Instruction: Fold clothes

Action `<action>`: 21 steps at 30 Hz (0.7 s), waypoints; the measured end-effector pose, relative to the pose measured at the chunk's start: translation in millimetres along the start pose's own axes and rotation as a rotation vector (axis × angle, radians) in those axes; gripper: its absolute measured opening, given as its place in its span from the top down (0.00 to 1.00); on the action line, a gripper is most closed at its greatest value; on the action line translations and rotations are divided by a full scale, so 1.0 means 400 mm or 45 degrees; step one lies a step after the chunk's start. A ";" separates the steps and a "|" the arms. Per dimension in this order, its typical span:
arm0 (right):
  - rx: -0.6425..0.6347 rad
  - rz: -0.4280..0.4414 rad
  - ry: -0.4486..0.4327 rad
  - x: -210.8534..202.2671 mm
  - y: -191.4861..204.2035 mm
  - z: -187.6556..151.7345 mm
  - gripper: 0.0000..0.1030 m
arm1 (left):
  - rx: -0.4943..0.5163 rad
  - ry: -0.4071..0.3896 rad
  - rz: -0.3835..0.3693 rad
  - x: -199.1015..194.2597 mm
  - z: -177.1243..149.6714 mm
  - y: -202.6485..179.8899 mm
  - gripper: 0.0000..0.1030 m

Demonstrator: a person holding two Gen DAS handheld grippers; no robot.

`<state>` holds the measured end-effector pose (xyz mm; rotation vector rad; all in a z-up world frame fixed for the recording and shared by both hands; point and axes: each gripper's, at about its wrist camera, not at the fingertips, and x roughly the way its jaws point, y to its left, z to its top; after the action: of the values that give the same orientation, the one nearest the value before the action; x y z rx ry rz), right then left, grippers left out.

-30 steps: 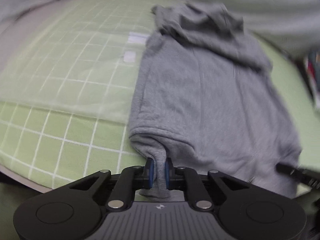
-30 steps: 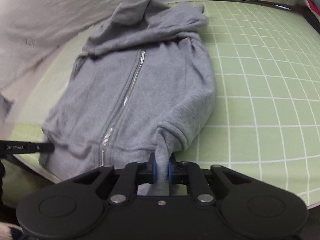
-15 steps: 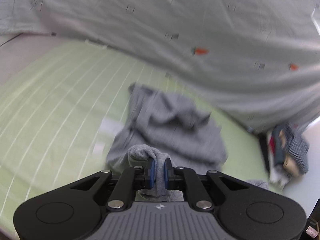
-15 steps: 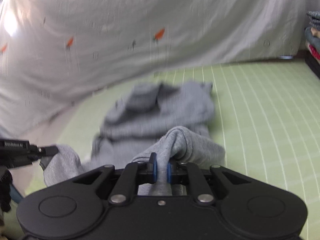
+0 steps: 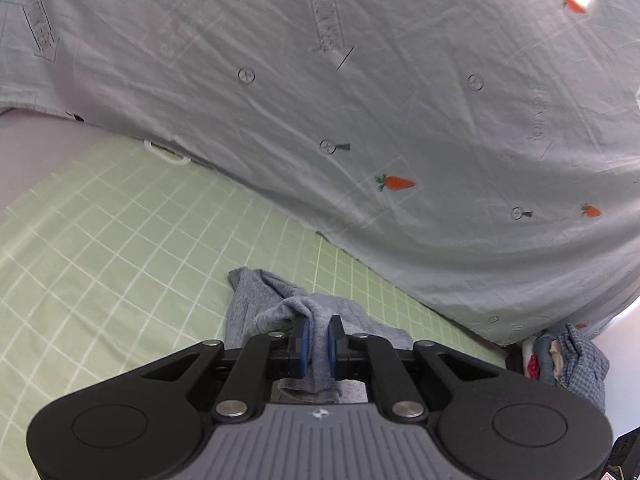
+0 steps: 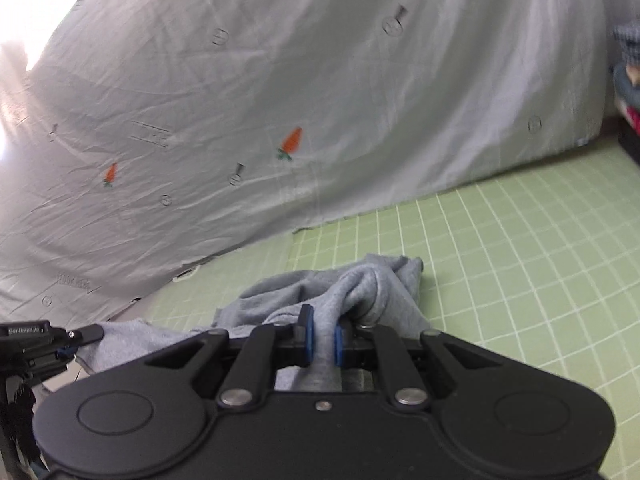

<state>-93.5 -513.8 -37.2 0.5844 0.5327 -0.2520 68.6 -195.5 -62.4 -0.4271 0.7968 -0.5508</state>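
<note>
A grey zip hoodie [image 5: 260, 308] lies on the green checked sheet [image 5: 120, 248], its near hem lifted and carried over its far part. My left gripper [image 5: 318, 340] is shut on one hem corner, grey cloth pinched between its blue pads. In the right wrist view the hoodie [image 6: 384, 284] bunches just ahead of my right gripper [image 6: 323, 340], which is shut on the other hem corner. The left gripper [image 6: 86, 334] shows at that view's left edge, with hem cloth stretched from it. Most of the hoodie's body is hidden under the gripper bodies.
A white sheet with small carrots [image 5: 396, 128] hangs as a wall behind the bed [image 6: 520, 240]. A pile of clothes [image 5: 568, 356] sits at the far right, seen also as stacked clothes [image 6: 628, 76] at the right edge.
Both grippers have risen and moved forward over the hoodie, carrying its hem toward the hood end. The views tipped up, so the hanging sheet now fills them.
</note>
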 end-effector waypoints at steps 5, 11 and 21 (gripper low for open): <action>0.175 -0.018 0.099 0.131 -0.078 -0.013 0.89 | -0.106 0.083 0.072 0.134 0.005 0.049 0.90; 0.241 -0.070 0.236 0.247 -0.099 0.022 0.87 | -0.219 0.145 0.098 0.226 0.034 0.081 0.90; 0.505 -0.026 0.224 0.348 -0.173 0.164 0.67 | -0.248 0.110 0.139 0.324 0.131 0.077 0.83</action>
<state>23.7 -618.8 -98.3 0.9926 0.6643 -0.3307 192.2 -242.4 -117.7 -0.5384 0.9554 -0.3930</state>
